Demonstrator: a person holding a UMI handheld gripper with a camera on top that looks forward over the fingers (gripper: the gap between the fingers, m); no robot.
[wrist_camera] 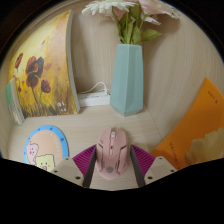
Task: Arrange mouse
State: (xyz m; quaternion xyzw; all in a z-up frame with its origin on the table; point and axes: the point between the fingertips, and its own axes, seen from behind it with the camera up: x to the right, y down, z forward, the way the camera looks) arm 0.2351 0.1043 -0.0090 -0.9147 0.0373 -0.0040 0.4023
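Observation:
A pink computer mouse (111,152) lies lengthwise between my gripper's (112,160) two fingers, its nose pointing away from me. The magenta pads (86,160) close in on both of its sides, so the gripper is shut on the mouse. The mouse is low over the light wooden table (90,120), just in front of a pale blue vase. I cannot tell whether it touches the table.
A tall pale blue vase (127,78) with flowers stands just beyond the mouse. A poppy painting (42,68) leans at the left, with a white power strip (94,98) beside it. A round blue coaster (44,148) lies at the near left. An orange packet (197,125) is at the right.

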